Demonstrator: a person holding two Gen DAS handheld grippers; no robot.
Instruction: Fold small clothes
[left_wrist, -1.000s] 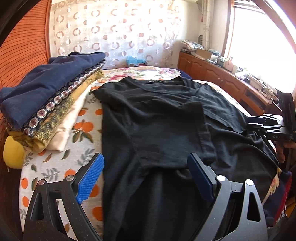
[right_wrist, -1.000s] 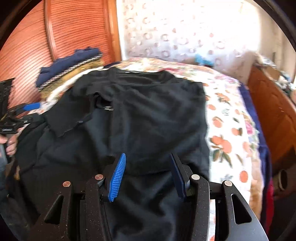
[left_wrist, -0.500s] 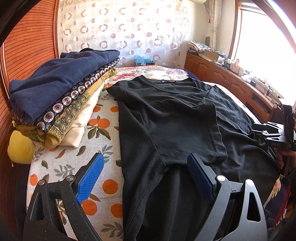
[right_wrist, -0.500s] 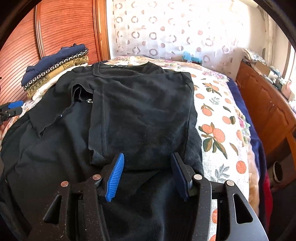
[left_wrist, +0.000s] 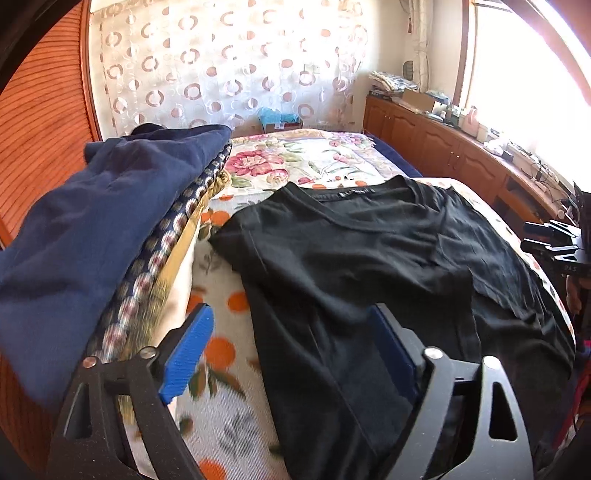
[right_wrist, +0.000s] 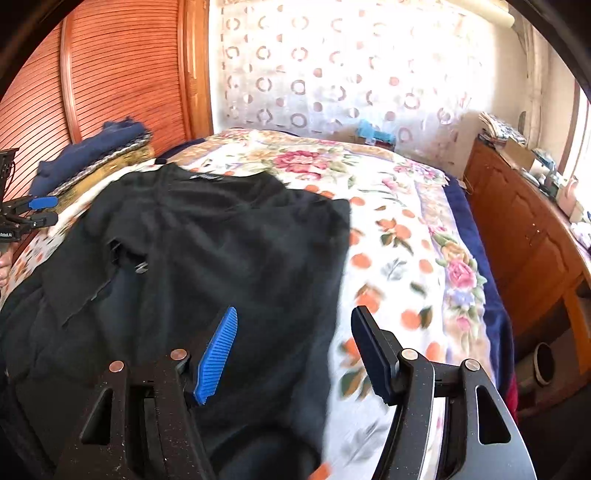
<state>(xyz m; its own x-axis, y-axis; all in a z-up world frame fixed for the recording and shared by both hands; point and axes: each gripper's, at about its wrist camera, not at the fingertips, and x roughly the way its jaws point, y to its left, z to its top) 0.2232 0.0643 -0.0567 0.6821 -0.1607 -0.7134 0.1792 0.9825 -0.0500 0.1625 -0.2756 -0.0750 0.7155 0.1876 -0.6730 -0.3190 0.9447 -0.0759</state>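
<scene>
Left wrist view: left gripper (left_wrist: 291, 347) hangs low over the bed (left_wrist: 332, 162), jaws wide apart, nothing btwn them. Its left pad sits over the orange-print sheet, right pad over the black shirt (left_wrist: 369, 266). Shirt lies flat on the bed, collar at the far end, one sleeve folded in over its body. Neck label has white writing, too small to read. Clothes stack (left_wrist: 92, 236) sits just left of the shirt. Right gripper (left_wrist: 554, 240) shows at the shirt's right edge; body lettering looks like "DAS", unclear.

Right wrist view: right gripper (right_wrist: 291, 350) hovers over the shirt's (right_wrist: 207, 258) right edge, jaws well apart, empty. Left gripper (right_wrist: 40, 210) at the shirt's left, by the stack (right_wrist: 92, 151), jaws apart; its print is only part readable.
</scene>
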